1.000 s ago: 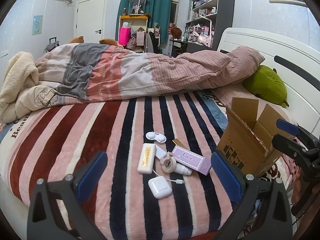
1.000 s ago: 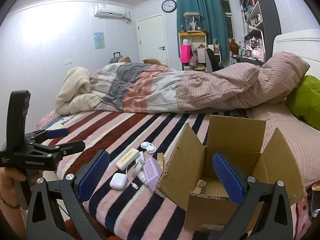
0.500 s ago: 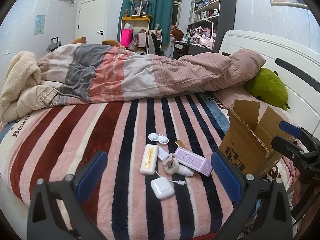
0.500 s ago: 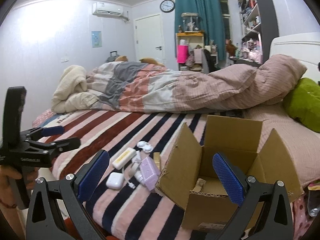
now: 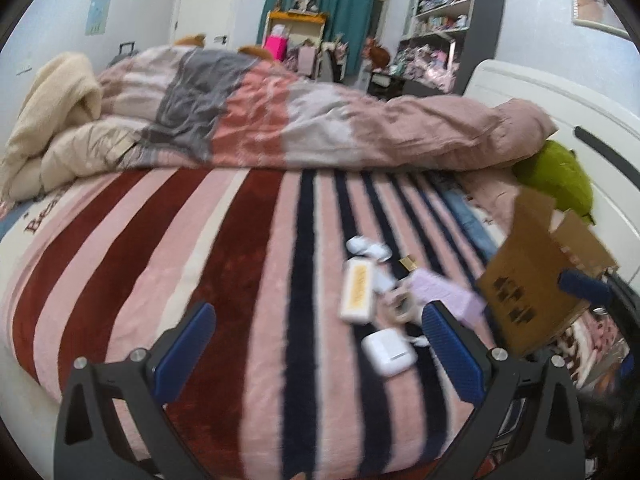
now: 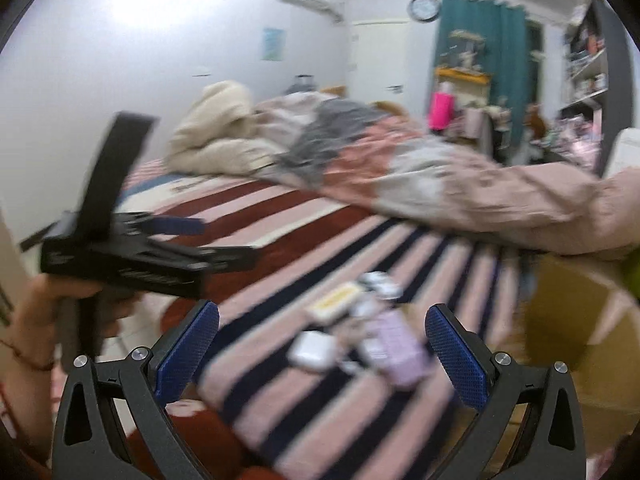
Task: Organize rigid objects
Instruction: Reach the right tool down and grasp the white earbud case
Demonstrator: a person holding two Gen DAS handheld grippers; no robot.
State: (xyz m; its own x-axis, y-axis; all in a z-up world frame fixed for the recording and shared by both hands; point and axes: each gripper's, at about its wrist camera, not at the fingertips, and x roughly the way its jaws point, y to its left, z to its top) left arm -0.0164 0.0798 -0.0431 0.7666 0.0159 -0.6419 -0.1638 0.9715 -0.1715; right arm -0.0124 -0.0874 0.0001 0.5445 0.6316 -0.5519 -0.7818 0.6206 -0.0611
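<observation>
"Bea…" lettering on striped blanket; cardboard box print blurred, unreadable.

Bed, as I see it through my left wrist view: striped blanket fills the centre. Lower right of centre lie a white earbud case, cream-yellow bar, tape roll, lilac box; cardboard box right; rumpled duvet above.

Right gripper: jaws wide apart, empty, above the striped blanket's near edge.
Left gripper: at left, hand-held; jaw state unclear.
White earbud case: beside lilac box.
Cardboard box: right edge, blurred.
</observation>
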